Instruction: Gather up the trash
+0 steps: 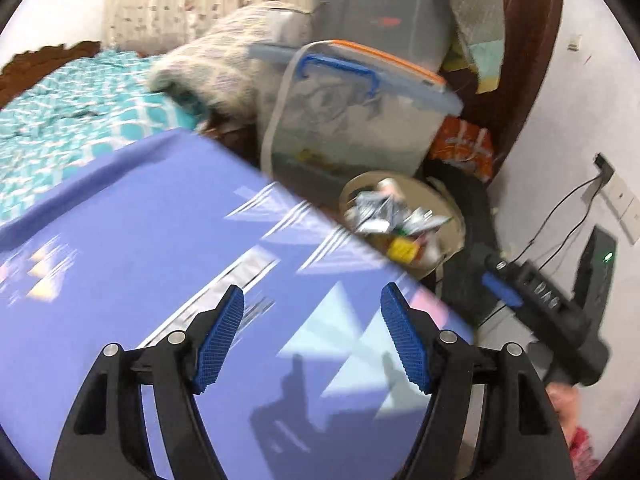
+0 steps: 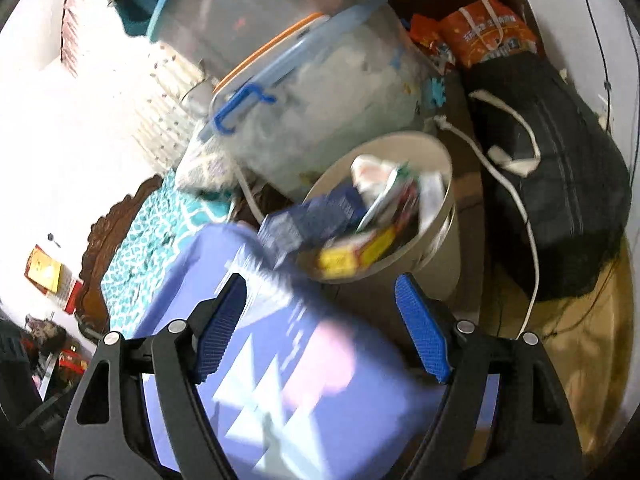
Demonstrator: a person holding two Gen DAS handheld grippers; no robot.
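A: How many bins does the scene show?

B: One, a round beige plastic trash bin (image 2: pixel 436 240), standing just past the edge of the purple patterned bench (image 1: pixel 132 264). It is filled with crumpled wrappers (image 1: pixel 384 208), a dark blue carton (image 2: pixel 320 212) and a yellow box (image 2: pixel 352 256); blur hides the exact count of pieces.

A: And the two grippers?

B: The left gripper (image 1: pixel 312 344) hangs over the bench with its fingers spread wide and nothing between them. The right gripper (image 2: pixel 320 332) sits near the bin, fingers likewise wide and empty.

A: What surrounds the bin?

B: Two clear plastic storage boxes behind it, the nearer one (image 2: pixel 320 120) with a blue latch; one black bag (image 2: pixel 560 200) with a white cord beside it; one orange printed packet (image 2: pixel 488 32) farther back; and a bed with a teal patterned cover (image 1: pixel 68 96).
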